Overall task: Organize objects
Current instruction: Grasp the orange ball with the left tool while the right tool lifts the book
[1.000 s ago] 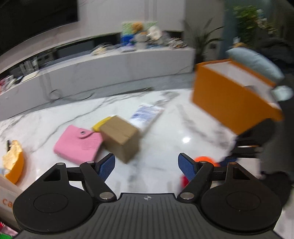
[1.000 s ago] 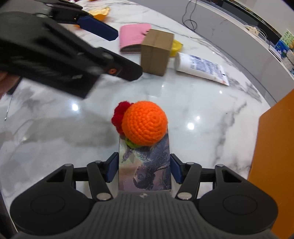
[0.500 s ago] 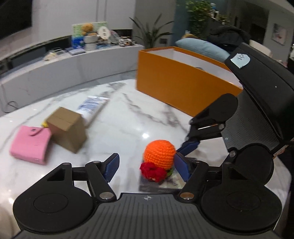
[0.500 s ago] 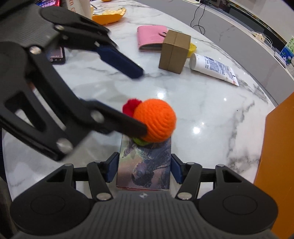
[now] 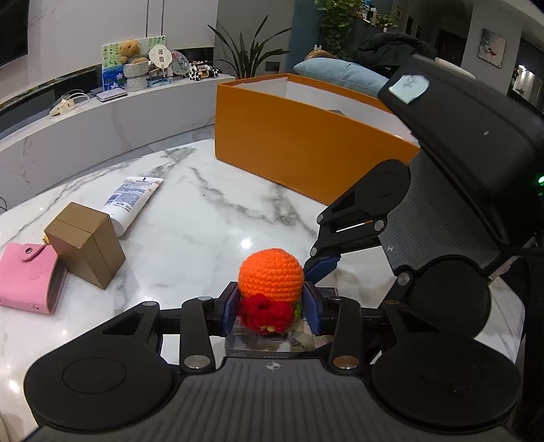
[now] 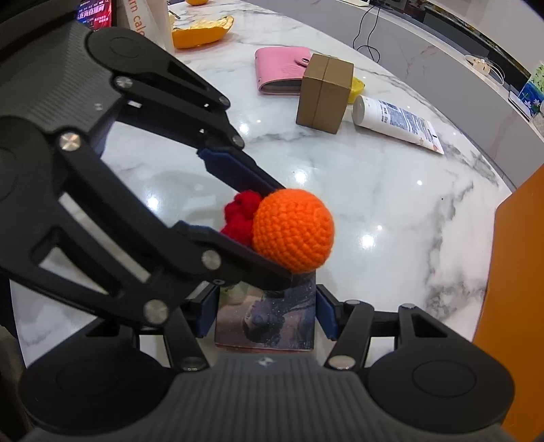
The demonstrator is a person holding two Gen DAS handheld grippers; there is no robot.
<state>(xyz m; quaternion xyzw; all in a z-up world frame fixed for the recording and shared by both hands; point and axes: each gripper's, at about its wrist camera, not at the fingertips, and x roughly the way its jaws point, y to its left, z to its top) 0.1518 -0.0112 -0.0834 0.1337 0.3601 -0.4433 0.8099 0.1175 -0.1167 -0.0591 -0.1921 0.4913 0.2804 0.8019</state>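
A crocheted orange ball with a red tuft (image 5: 270,272) (image 6: 292,231) rests on a dark picture card (image 6: 265,316) (image 5: 272,343) above the marble table (image 5: 204,231). My left gripper (image 5: 271,306) (image 6: 284,231) is shut on the ball, with a blue pad pressing each side. The right gripper (image 6: 267,312) holds the card by its two long edges. Its jaws are opening slightly, and the pads still lie against the card. In the left wrist view, one blue fingertip (image 5: 323,265) of the right gripper shows beside the ball.
An open orange box (image 5: 306,136) (image 6: 510,272) stands on the table's far right. A brown carton (image 5: 85,244) (image 6: 324,91), a pink wallet (image 5: 23,275) (image 6: 282,68) and a white tube (image 5: 132,200) (image 6: 397,122) lie to the left. Orange peel (image 6: 200,30) lies beyond them.
My left gripper swung right from the carton to the ball, dropped around it and closed its jaws on it. The right gripper kept still with the card.
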